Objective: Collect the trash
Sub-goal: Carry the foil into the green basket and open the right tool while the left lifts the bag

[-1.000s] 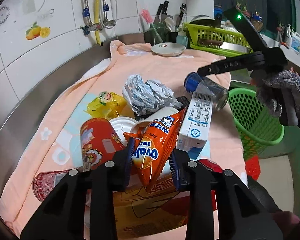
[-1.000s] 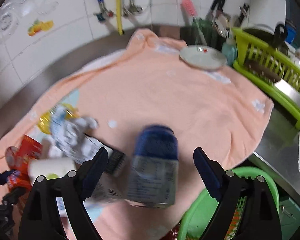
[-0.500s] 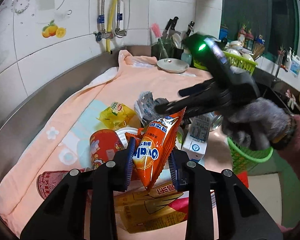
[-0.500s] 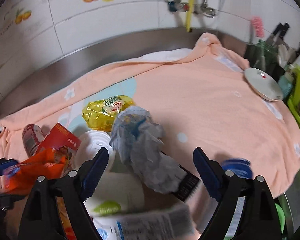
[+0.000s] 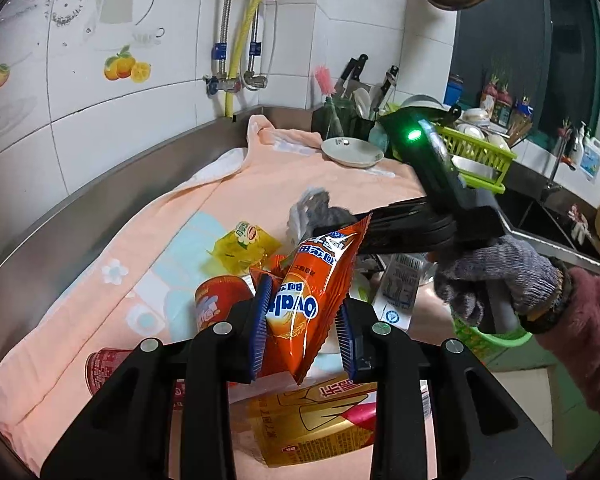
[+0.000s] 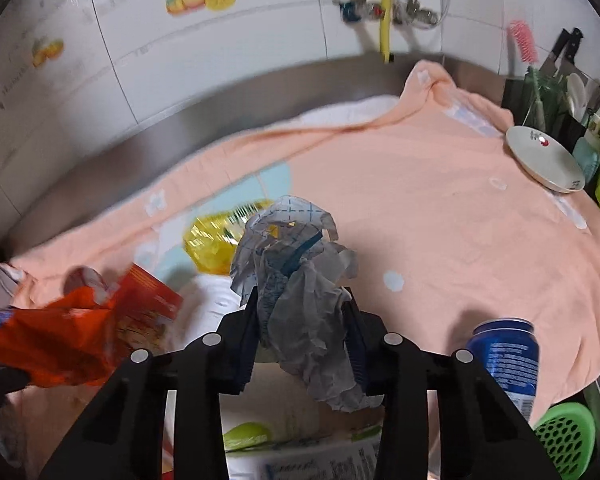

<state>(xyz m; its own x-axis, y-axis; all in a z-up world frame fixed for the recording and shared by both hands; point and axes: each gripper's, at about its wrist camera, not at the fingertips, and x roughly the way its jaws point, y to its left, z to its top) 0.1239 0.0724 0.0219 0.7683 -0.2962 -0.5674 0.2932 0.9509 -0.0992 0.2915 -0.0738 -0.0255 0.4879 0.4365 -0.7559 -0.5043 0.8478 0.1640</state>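
My left gripper (image 5: 302,322) is shut on an orange Ovaltine snack packet (image 5: 314,292) and holds it above the trash pile. My right gripper (image 6: 304,334) is shut on a crumpled grey-blue plastic bag (image 6: 296,280), lifted off the pile; the bag also shows in the left wrist view (image 5: 314,210) at the right gripper's tip. On the peach towel (image 6: 440,216) lie a yellow wrapper (image 6: 214,242), a red cup (image 5: 216,300), a red can (image 5: 106,366), a milk carton (image 5: 400,290), a gold packet (image 5: 320,416) and a blue can (image 6: 508,356).
A green mesh basket (image 6: 564,440) hangs at the counter's right edge. A white plate (image 6: 544,160) sits at the towel's far corner. A green dish rack (image 5: 476,156) and a knife holder (image 5: 348,120) stand behind. Tiled wall and steel backsplash on the left.
My right gripper dropped the blue can, swung left over the pile and shut on the crumpled plastic bag. My left gripper rose a little with the orange packet.
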